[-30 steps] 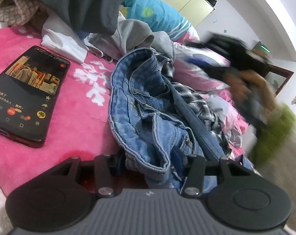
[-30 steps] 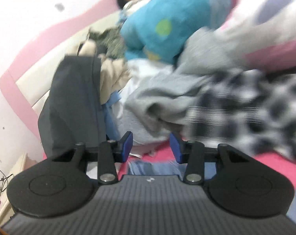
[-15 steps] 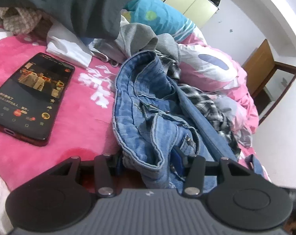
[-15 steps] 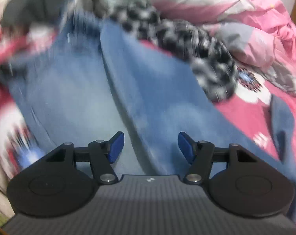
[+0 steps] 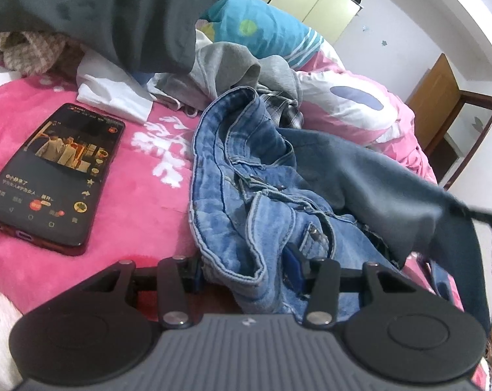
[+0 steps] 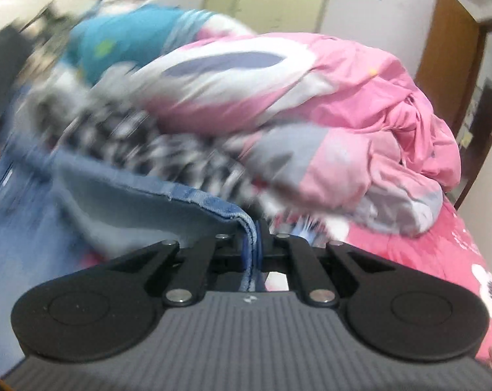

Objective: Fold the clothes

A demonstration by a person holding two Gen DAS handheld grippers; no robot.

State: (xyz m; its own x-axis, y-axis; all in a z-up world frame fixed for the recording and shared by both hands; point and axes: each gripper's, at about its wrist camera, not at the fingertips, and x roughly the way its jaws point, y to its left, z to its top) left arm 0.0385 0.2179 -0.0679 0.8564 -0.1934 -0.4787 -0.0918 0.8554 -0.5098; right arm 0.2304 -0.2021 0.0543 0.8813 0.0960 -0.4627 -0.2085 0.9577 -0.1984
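On the pink blanket [image 5: 141,169] the blue jeans [image 5: 246,195] lie bunched, waistband end toward the left gripper [image 5: 244,270], whose jaws stand apart on either side of a thick fold of denim without visibly pinching it. The right gripper [image 6: 251,244] is clenched on a hemmed edge of the jeans [image 6: 167,208], apparently a leg end, which rises from the pile in a taut flap; that view is blurred, so little more can be told. Denim like this should handle as heavy, fairly stiff and not slippery, sagging under its own weight, so doubled seams, the waistband and the hems look like the surest places to grip; a single layer mid-leg would likely drag the rest along. Just behind the jeans lie a checked shirt [image 5: 288,114] and a grey garment [image 5: 232,68], near enough to snag. A phone [image 5: 53,176] with a lit screen rests on the blanket, apart from the jeans on the left.
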